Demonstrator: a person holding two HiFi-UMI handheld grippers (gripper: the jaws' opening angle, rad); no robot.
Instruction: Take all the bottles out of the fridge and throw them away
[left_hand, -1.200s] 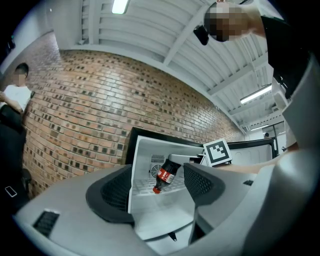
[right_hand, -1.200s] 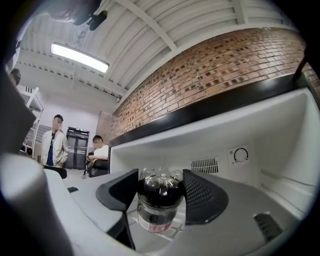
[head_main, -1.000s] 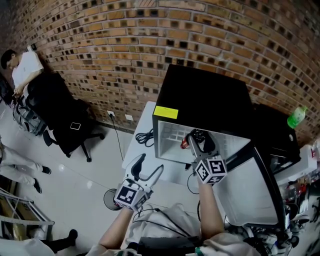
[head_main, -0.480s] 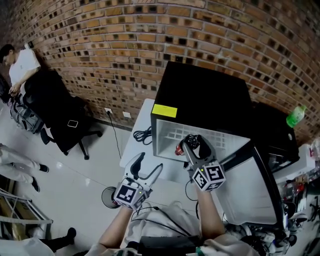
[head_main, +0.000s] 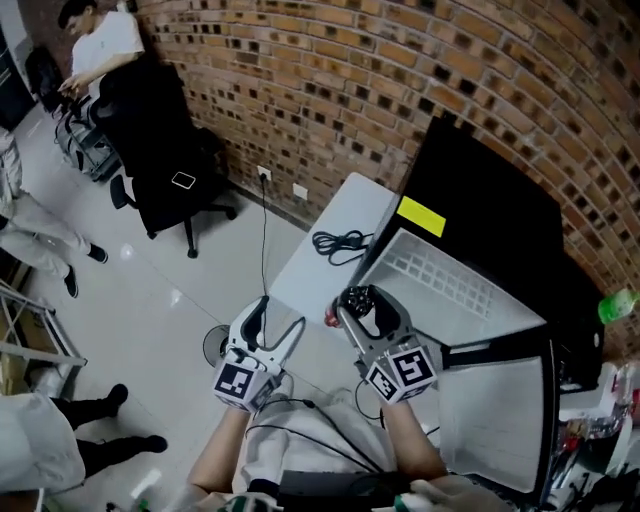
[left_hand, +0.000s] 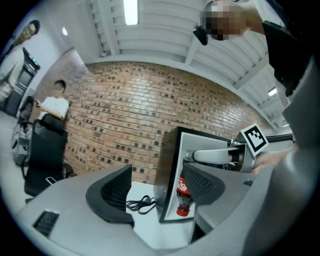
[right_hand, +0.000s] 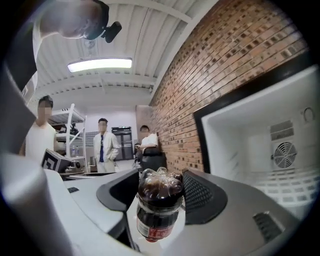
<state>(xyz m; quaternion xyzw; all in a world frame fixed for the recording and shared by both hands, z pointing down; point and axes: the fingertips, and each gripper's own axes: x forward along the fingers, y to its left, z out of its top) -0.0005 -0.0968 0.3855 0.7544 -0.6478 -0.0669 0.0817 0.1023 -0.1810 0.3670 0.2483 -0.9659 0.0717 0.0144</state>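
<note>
One bottle (head_main: 352, 303) is out of the fridge (head_main: 490, 200) and clamped in my right tongs (head_main: 358, 305), hanging in the air just in front of the open fridge, above the near edge of the bench (head_main: 320, 270). My left tongs (head_main: 278, 322) are spread apart with nothing in them, held off the bench corner over the floor.

So I judge the take-out step done for this bottle, and the throwing away is still to come. A round thing on the floor (head_main: 212, 345) beside the bench may be the bin, but from the head view I can't tell for sure.

The part of the fridge I can see looks bare, just white shelf grid. I can't see all of it, so I won't call it emptied.

The right gripper view shows what the head view can't. Both pads press on the bottle (right_hand: 159, 205), its lumpy base is up, and the fridge's back wall (right_hand: 270, 130) with its fan grille has no bottles on it.

The left gripper view gives the side-on look between its own open tongs (left_hand: 157, 192). The bottle (left_hand: 184, 195) hangs cap down, red label showing, in front of the fridge (left_hand: 167, 165), with the right tongs (left_hand: 192, 159) reaching in from the right.

Only the head view shows both tongs together with the bench and floor.
</note>
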